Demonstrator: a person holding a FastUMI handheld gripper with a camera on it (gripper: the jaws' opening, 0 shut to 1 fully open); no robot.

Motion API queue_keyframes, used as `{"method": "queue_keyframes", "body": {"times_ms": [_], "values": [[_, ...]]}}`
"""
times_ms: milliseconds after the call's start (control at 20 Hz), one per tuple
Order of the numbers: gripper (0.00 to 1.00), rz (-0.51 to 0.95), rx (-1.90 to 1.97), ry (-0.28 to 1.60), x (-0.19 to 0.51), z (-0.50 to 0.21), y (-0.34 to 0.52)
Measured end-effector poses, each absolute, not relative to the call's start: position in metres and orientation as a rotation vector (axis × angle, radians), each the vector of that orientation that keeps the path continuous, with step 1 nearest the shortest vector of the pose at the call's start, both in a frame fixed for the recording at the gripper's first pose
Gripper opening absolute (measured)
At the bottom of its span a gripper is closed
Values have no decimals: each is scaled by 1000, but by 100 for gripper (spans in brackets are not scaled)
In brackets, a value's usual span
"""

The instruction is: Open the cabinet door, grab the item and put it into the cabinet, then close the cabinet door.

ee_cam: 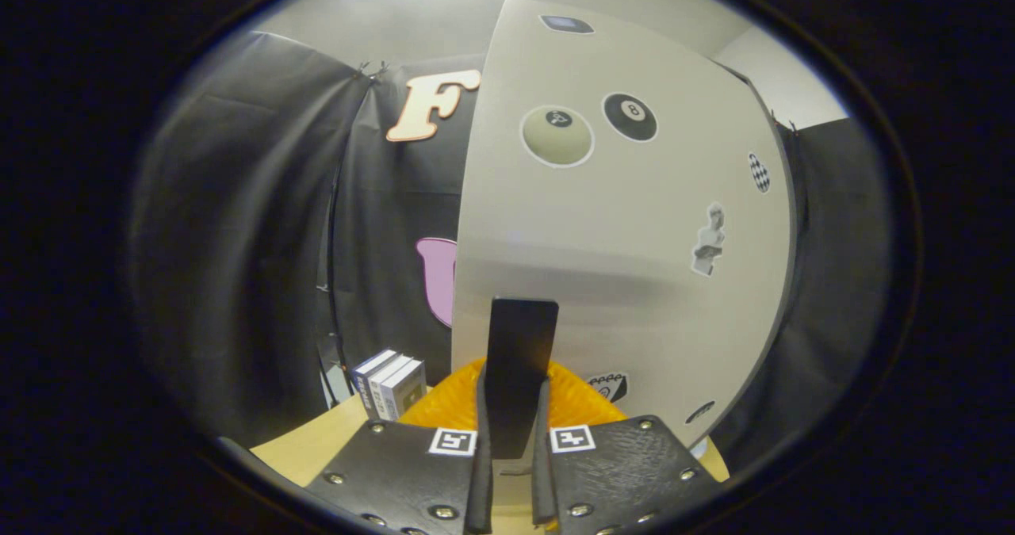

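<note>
Boxes (390, 383), three slim ones with pale spines, are standing upright side by side at the lower left of the frame, on the tan, smooth worktop (317, 452) and close against the black cloth wall (238, 242), which is hanging in soft folds. What the boxes are holding cannot be told.

Just right of them, an orange item (452, 404) with a ribbed, wavy surface is lying on the worktop low in the middle of the frame, just ahead of the fingers and partly hidden behind them; its whole shape is not showing.

At the bottom centre, the gripper (511, 471) is clamping a flat, dark, matte handle (519, 361), a narrow upright slab with squared corners. Both fingers are pressing on its lower end, one from each side, and the handle is rising from between them in front of the cabinet.

The cabinet door (618, 265) is filling the centre and right of the frame: a broad, smooth, pale grey panel with a matte finish, its left edge standing out against the black cloth. Stickers are dotting its face, among them a round cream billiard ball (557, 136) and a black eight ball (630, 116) near the top, a small pale statue figure (708, 240) further right, and a chequered oval (759, 172) near the right edge. Whether the door is fully closed cannot be told, and the cabinet's inside is hidden.
</note>
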State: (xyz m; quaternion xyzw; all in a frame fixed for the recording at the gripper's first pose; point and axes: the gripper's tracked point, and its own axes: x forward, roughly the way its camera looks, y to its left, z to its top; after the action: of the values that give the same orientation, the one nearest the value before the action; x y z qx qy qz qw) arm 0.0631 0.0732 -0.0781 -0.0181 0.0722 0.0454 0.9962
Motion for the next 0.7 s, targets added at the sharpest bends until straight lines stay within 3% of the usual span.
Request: {"method": "queue_keyframes", "body": {"times_ms": [700], "values": [[19, 197, 21, 188, 23, -73, 56]]}}
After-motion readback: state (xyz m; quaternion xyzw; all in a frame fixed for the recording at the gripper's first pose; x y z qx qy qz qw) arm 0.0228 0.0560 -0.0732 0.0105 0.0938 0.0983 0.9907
